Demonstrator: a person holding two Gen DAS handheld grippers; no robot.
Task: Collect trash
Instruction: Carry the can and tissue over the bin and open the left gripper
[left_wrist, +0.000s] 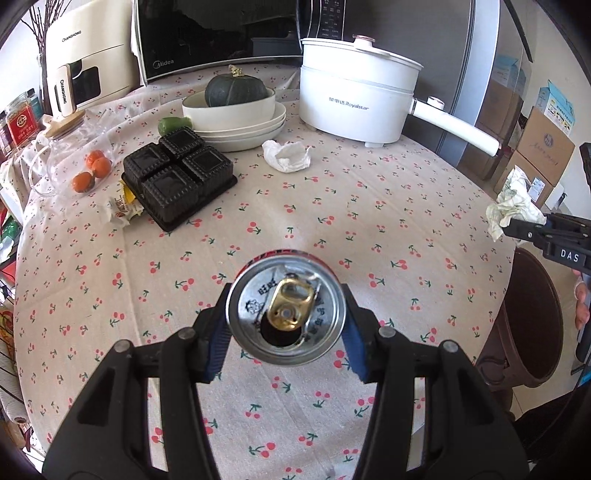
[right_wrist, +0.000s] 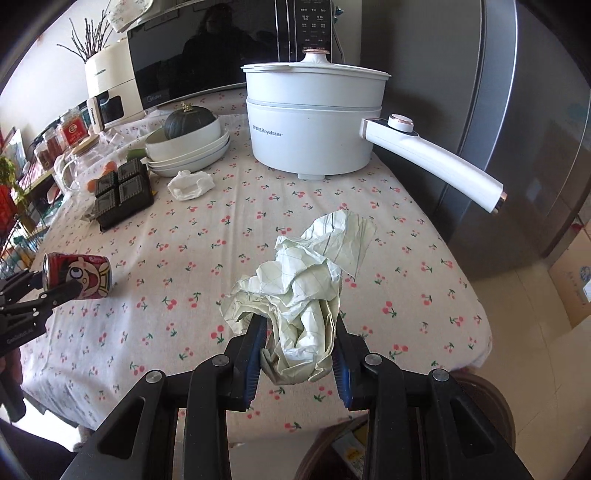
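My left gripper (left_wrist: 286, 314) is shut on a red drink can (left_wrist: 286, 306), held on its side above the table with the opened top facing the camera; the can also shows in the right wrist view (right_wrist: 79, 275). My right gripper (right_wrist: 297, 332) is shut on a crumpled pale green paper (right_wrist: 303, 288), held above the table's near edge; the paper also shows in the left wrist view (left_wrist: 511, 205). A brown trash bin (left_wrist: 528, 317) stands off the table's right edge, its rim below my right gripper (right_wrist: 484, 391). A crumpled white tissue (left_wrist: 286, 155) lies by the plates.
On the cherry-print tablecloth (left_wrist: 332, 206) sit a black plastic tray (left_wrist: 179, 177), a snack wrapper (left_wrist: 123, 208), stacked plates with a squash (left_wrist: 236, 110), a white electric pot (left_wrist: 354, 99) with a long handle (right_wrist: 436, 162), and a glass jar with oranges (left_wrist: 74, 162). A microwave (left_wrist: 214, 33) stands behind.
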